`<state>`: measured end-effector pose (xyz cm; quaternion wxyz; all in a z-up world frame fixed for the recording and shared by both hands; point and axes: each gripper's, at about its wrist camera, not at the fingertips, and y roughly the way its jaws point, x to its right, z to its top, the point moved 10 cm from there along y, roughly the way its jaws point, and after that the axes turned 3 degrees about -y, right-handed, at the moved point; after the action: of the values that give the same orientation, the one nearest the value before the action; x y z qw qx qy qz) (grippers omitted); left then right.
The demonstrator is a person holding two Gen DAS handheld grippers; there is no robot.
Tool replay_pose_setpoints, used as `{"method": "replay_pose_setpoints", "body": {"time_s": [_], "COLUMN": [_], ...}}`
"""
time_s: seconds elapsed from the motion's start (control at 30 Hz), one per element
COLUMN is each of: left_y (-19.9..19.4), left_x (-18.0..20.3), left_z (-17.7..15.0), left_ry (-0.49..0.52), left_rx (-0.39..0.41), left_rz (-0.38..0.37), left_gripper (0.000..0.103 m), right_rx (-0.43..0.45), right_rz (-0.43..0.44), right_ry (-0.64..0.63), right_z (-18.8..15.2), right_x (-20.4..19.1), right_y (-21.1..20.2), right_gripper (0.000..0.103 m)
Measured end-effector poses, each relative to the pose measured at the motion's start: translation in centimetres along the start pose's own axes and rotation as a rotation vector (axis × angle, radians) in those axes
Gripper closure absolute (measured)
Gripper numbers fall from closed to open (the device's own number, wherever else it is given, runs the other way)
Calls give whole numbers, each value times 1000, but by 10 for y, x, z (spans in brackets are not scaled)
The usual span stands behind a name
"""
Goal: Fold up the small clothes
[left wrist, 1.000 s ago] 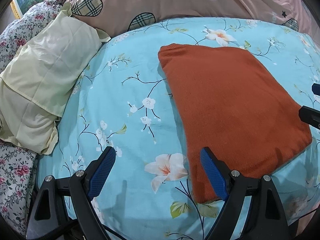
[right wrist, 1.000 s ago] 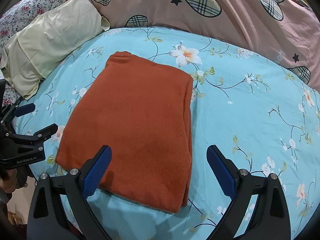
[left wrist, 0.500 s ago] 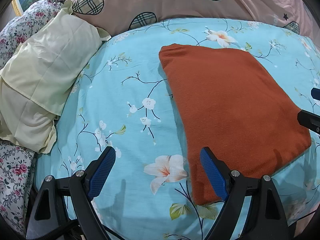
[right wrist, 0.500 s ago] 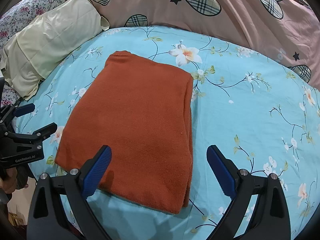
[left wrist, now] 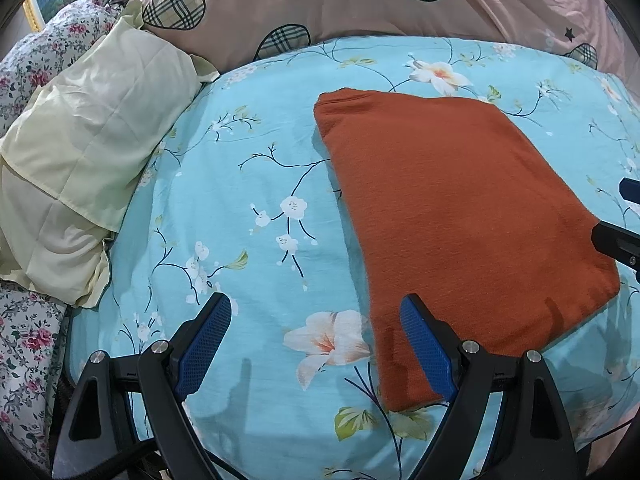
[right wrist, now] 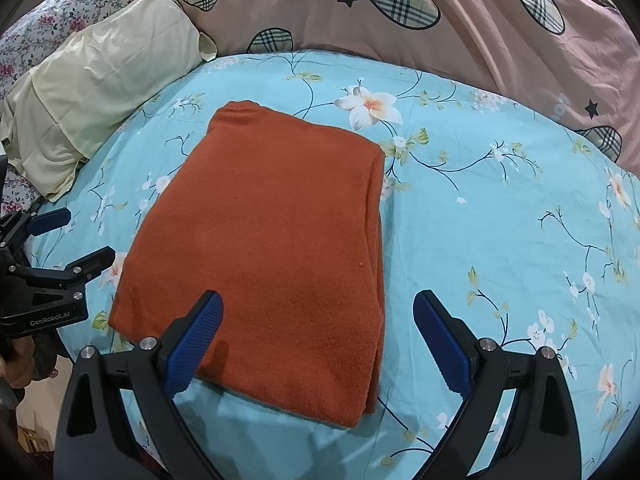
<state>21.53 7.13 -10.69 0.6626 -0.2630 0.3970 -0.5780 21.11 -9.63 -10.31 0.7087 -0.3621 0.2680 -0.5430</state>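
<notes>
A rust-orange knitted garment point(left wrist: 452, 208) lies folded into a flat rectangle on the blue flowered bedsheet point(left wrist: 248, 184); it also shows in the right wrist view point(right wrist: 272, 240). My left gripper point(left wrist: 316, 312) is open and empty, above the sheet beside the garment's near left corner. My right gripper point(right wrist: 318, 312) is open and empty, above the garment's near edge. The left gripper shows at the left edge of the right wrist view point(right wrist: 68, 236). The right gripper's fingers point(left wrist: 616, 236) show at the right edge of the left wrist view.
A pale yellow pillow point(left wrist: 80, 152) lies at the left on a flowered cover point(left wrist: 24, 344). A pink quilt with plaid hearts point(right wrist: 440, 12) lies bunched along the far side. The sheet's near edge falls away below the grippers.
Both grippers stay open and have barely shifted. The garment has not moved.
</notes>
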Motion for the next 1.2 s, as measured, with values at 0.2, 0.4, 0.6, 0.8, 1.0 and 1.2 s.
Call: {"method": "replay_pose_setpoints", "body": {"time_s": [0.2,0.4,0.6,0.8,1.0,1.2], "left_y": [-1,-1,-1,2,10,13], "left_x": [2,3,6,10,9,10], "left_z": [0,1,4,13,21,25], "left_ry": [-3,-4,-12,-37,-56,-56], "left_rx": [-1,-2,-3,-3,-11,-13], "left_rz": [-9,-16,-48,-94,-102,-103], "left_gripper": [16,16,16,16,16,16], "right_rx": [0,-4,-2,-1,-1,-2], "right_rz": [2,5,4,14,29,35], "right_ry": [0,1,3,23,31,46], "right_z": [0,1,3,11,15,13], "right_x": [1,1,2,6,7,9], "right_y": [0,1,3,8,11,13], "right_gripper": [7,7,7,7,7,7]}}
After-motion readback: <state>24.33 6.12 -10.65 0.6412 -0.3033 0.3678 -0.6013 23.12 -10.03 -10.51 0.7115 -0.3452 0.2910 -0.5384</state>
